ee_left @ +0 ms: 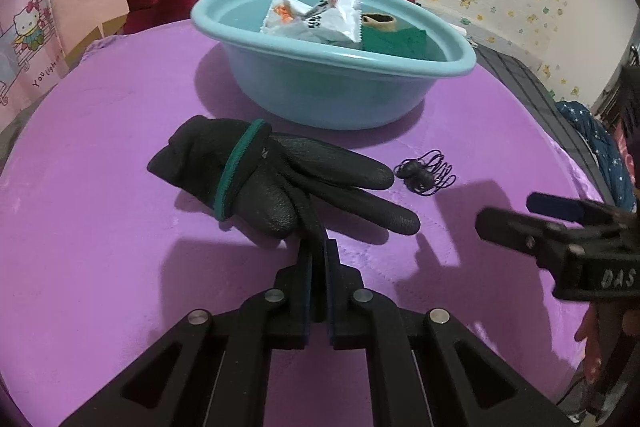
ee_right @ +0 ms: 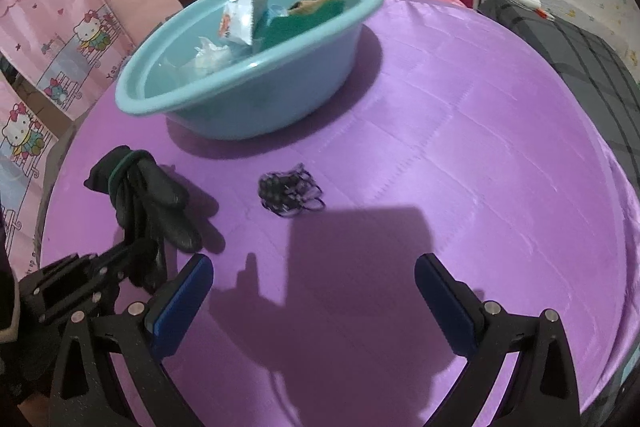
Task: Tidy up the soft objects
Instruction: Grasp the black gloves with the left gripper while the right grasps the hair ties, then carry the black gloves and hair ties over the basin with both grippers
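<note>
Left gripper (ee_left: pixel 319 251) fingers pinching black glove (ee_left: pixel 276 179); right gripper (ee_right: pixel 314 279) fingers spread, right view only.

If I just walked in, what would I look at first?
Probably the big blue basin at the far side of the purple table, with a white packet and a green cloth inside. Next, the black glove in front of it, a fingertip pinched by the left hand-held gripper. Right of the glove lies a small black tangle, with the right hand-held gripper open nearby.
</note>
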The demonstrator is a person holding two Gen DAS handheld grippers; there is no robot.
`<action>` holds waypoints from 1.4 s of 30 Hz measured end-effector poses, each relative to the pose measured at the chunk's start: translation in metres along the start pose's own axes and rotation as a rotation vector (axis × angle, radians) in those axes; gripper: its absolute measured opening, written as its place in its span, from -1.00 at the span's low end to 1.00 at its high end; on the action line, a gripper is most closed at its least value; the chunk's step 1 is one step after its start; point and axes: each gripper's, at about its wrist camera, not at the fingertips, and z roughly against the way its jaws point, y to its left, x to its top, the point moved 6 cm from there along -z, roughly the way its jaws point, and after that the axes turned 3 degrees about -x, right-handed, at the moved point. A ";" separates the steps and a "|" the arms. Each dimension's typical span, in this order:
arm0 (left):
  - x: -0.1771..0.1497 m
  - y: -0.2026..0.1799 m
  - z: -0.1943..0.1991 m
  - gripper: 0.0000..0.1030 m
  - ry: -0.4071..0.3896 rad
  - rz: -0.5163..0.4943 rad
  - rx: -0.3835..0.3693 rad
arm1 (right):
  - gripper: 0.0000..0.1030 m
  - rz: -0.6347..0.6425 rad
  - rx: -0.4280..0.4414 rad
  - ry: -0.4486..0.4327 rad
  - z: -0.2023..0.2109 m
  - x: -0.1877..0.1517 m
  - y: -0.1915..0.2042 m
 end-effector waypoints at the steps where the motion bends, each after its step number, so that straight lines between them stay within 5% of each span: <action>1: 0.001 0.002 0.001 -0.91 0.000 0.005 -0.001 | 1.00 0.006 0.002 -0.002 -0.002 0.002 0.002; 13: -0.001 0.017 0.000 -0.91 -0.032 0.034 0.025 | 0.83 0.051 -0.010 -0.038 -0.040 0.023 0.016; 19: -0.005 0.017 -0.002 -0.91 -0.034 0.041 0.011 | 0.41 0.083 -0.036 -0.029 -0.054 0.030 0.022; 21: -0.008 0.018 0.000 -0.91 -0.038 0.040 0.006 | -0.20 0.099 -0.053 -0.031 -0.056 0.033 0.024; 42: 0.000 0.014 0.030 -0.91 -0.023 0.003 -0.033 | -0.34 0.078 -0.038 -0.039 0.000 0.023 0.035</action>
